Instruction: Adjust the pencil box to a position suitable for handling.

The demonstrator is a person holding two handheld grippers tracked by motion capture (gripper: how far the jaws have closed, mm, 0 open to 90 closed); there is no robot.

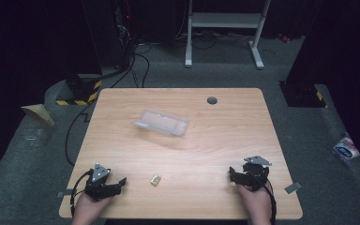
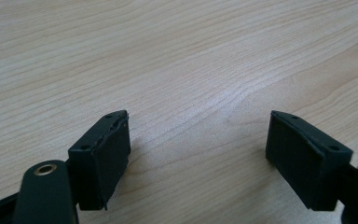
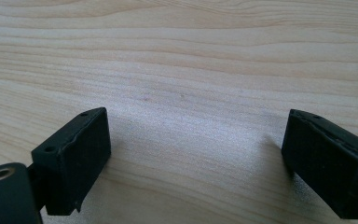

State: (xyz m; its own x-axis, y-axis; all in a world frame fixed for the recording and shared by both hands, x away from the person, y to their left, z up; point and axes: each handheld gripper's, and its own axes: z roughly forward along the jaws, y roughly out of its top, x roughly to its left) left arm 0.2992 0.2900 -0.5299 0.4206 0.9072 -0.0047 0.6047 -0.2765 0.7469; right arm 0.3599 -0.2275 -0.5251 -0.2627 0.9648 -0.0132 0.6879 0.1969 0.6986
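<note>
Both grippers, left gripper (image 1: 117,183) and right gripper (image 1: 236,174), rest wide-jawed; small block (image 1: 155,179), perhaps brass, between.

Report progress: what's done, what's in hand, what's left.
Done: nothing visibly; the small tan block and the clear plastic case lie apart on the table. In hand: nothing; the left gripper and the right gripper rest open at the near edge. Left: apparently all the handling.
</note>
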